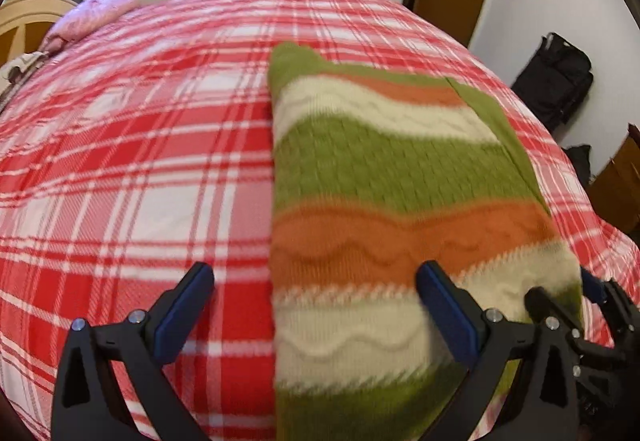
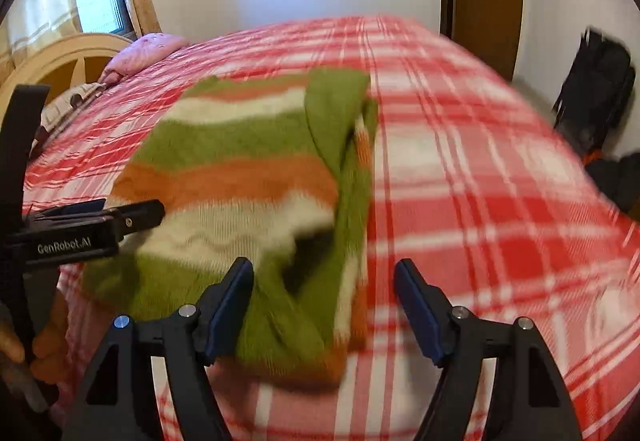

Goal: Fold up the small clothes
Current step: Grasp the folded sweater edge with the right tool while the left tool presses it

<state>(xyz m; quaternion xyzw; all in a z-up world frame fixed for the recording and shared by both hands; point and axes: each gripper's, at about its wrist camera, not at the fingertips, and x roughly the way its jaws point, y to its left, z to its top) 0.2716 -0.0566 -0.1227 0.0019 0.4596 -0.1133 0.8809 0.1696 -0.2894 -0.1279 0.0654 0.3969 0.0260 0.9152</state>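
the striped sweater (image 1: 400,169) lies partly folded on the plaid bedspread (image 1: 140,161). left gripper (image 1: 316,297) and right gripper (image 2: 324,293) both stand apart, empty, at its near hem. pinch both near corners evenly, then carry them toward the far edge.

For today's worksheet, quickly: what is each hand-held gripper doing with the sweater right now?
Left hand-held gripper: open, holding nothing, poised over the sweater.
Right hand-held gripper: open, holding nothing, at the sweater's near edge.
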